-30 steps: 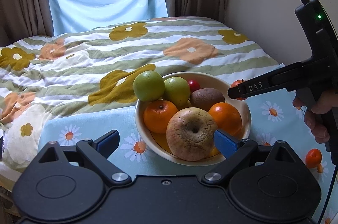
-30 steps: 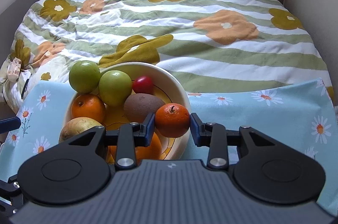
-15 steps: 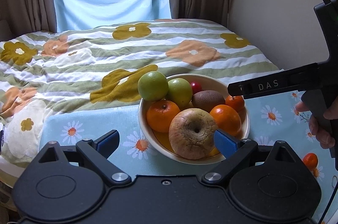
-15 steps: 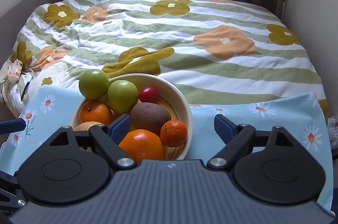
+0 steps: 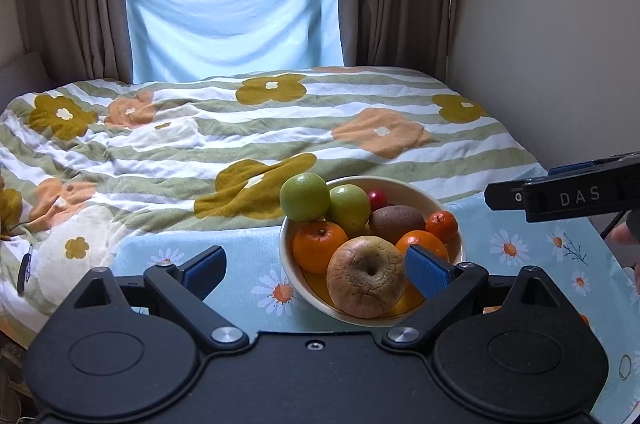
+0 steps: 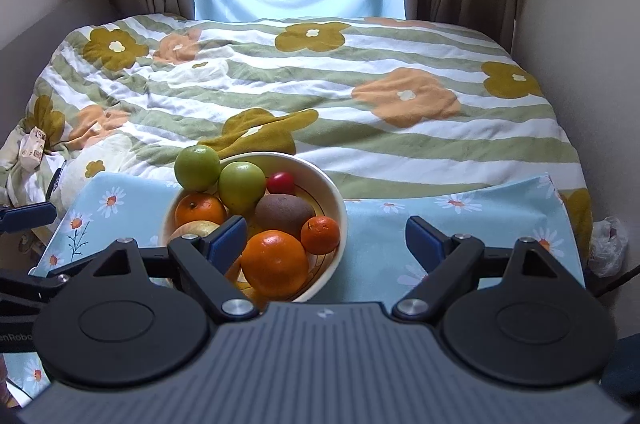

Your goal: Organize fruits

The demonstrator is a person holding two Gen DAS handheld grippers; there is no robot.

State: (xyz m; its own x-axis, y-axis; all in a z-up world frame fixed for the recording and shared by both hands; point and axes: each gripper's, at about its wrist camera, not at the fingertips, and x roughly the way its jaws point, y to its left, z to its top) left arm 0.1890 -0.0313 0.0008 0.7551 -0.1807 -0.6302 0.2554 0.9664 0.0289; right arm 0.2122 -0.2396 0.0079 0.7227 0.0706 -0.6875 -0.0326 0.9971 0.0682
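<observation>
A cream bowl (image 5: 408, 183) (image 6: 330, 185) stands on a light blue daisy tablecloth (image 5: 240, 244). It holds two green apples, a small red fruit, a kiwi (image 6: 284, 214), two oranges, a brownish apple (image 5: 366, 276) and a small mandarin (image 5: 441, 226) (image 6: 320, 234) at its right side. My left gripper (image 5: 316, 268) is open above the bowl's near edge, with nothing between its fingers. My right gripper (image 6: 325, 240) is open and empty, back from the bowl's right rim. One of its black fingers (image 5: 560, 197) reaches in from the right of the left wrist view.
Behind the table lies a bed with a striped flower quilt (image 6: 320, 83), then curtains and a window draped in blue cloth (image 5: 232, 15). A wall (image 5: 560, 23) closes the right side. A person's fingers (image 5: 628, 236) show at the right edge. A plastic bag (image 6: 608, 244) sits by the table's right corner.
The right gripper opened and let go of the small mandarin, which now rests in the bowl. It then drew back and up. The left gripper rose slightly.
</observation>
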